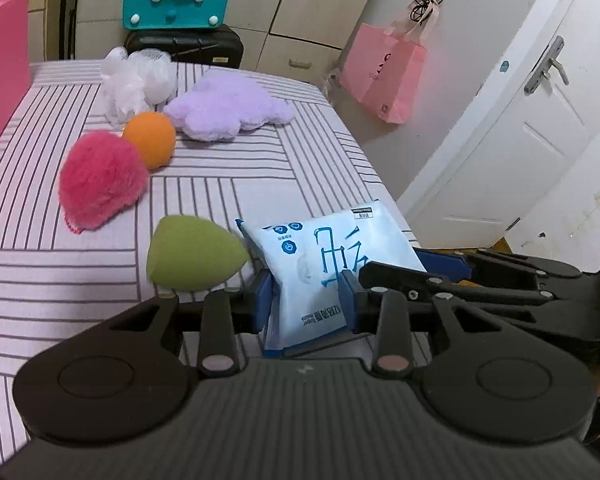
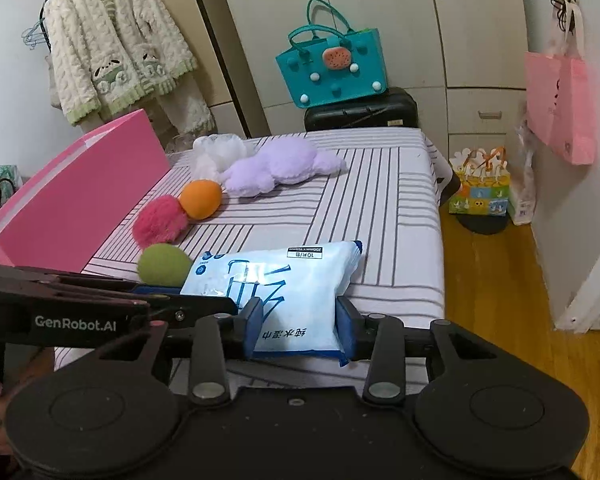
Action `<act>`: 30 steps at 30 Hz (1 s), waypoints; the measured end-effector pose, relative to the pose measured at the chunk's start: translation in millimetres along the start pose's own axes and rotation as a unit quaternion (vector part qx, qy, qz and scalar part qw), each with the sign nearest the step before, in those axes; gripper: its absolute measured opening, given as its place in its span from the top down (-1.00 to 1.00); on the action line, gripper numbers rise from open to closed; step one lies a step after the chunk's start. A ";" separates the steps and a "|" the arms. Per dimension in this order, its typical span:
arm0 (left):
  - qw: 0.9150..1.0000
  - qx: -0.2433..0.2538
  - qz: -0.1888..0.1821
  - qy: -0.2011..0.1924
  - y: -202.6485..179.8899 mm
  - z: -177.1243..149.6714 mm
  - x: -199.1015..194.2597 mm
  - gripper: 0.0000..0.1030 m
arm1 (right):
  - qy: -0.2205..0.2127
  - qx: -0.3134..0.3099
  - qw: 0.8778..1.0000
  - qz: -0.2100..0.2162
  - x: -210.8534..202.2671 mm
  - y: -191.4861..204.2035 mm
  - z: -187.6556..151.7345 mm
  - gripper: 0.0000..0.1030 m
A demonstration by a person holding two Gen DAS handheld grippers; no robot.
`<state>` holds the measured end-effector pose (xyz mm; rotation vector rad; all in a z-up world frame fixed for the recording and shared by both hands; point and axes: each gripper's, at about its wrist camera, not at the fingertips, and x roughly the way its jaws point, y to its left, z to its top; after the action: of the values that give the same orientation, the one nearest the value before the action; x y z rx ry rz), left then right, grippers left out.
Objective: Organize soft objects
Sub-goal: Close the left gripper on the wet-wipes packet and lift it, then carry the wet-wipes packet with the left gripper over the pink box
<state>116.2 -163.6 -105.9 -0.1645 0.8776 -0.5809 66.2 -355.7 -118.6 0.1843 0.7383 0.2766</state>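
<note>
Both my left gripper (image 1: 306, 300) and right gripper (image 2: 298, 330) are clamped on the wipes pack (image 2: 284, 284), lifted at the bed's (image 2: 380, 208) near edge. I'd carry it level, squeezing lightly so it doesn't buckle. The green sponge (image 2: 162, 266) touches the pack's left, with pompom (image 2: 160, 220), orange ball (image 2: 201, 199) and purple plush (image 2: 276, 168) lined up beyond.

The striped bed (image 2: 380, 208) carries a white mesh pouf (image 2: 216, 150), purple plush (image 2: 276, 168), orange ball (image 2: 201, 199), pink pompom (image 2: 160, 220), green sponge (image 2: 164, 265).
</note>
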 end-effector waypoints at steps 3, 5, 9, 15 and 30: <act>1.000 0.000 -0.008 -0.003 3.2 -0.7 -4.9 0.33 | -0.005 -0.002 1.000 0.001 -3.8 4.4 -0.7 0.11; 1.000 0.010 -0.009 -0.007 1.4 -1.6 -8.7 0.33 | -0.007 -0.002 1.000 0.001 -7.4 6.6 -1.9 0.11; 1.000 0.011 -0.018 -0.005 0.4 -1.4 -11.4 0.33 | -0.001 0.004 1.000 -0.004 -8.6 6.4 -3.8 0.11; 1.000 0.014 -0.020 0.000 -0.5 -4.1 -10.8 0.33 | 0.000 0.007 1.000 -0.007 -12.3 8.5 -4.2 0.11; 0.994 0.066 -0.039 0.072 -15.3 -10.2 -54.5 0.33 | 0.047 -0.026 0.997 0.053 -50.2 20.4 -1.7 0.09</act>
<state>75.0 -145.8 -69.9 -0.0366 0.9712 -0.7284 25.8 -351.9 -82.5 0.1634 0.8140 0.4072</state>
